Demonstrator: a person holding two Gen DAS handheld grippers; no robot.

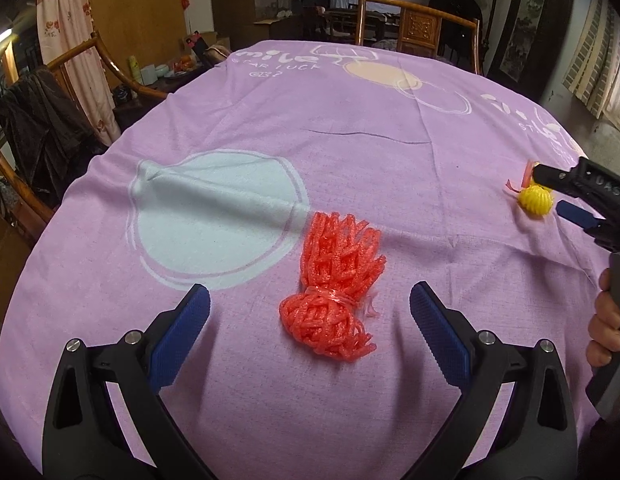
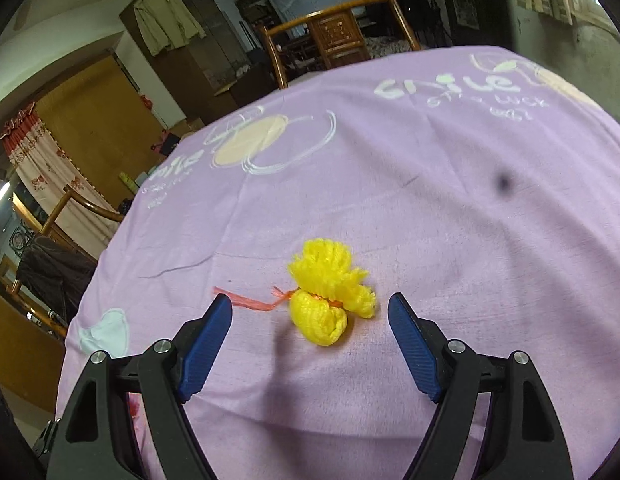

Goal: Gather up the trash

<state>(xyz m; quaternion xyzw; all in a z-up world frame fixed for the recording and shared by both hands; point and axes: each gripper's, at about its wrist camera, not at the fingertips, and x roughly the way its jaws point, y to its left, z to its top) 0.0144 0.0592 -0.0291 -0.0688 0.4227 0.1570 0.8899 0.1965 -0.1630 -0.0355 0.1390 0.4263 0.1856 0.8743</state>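
— Left, what do you have?

— My jaws are spread wide and hold nothing. I, the left gripper [image 1: 310, 300], hang over the purple cloth [image 1: 390, 184]. A red net [image 1: 334, 284] lies on the cloth between my blue pads [image 1: 181, 340], touching neither. Its knotted, bunched end is the part nearest me, right in my gap; the loose mesh end fans out just past my fingertips. Beyond it is a pale blue circle printed on the cloth, off toward my left finger.

— And you, right?

— My jaws are spread too, and empty. I, the right gripper [image 2: 310, 306], point down at a yellow net [image 2: 330, 292]. It sits on the cloth [image 2: 430, 208] just ahead of my tips, centred in my gap, clear of both pads [image 2: 414, 348]. A thin red strip [image 2: 245, 300] trails from its knot toward my left finger's tip.

— I see you far to my right, a hand [image 1: 606, 328] on your grip, your fingers either side of that yellow net [image 1: 534, 199].
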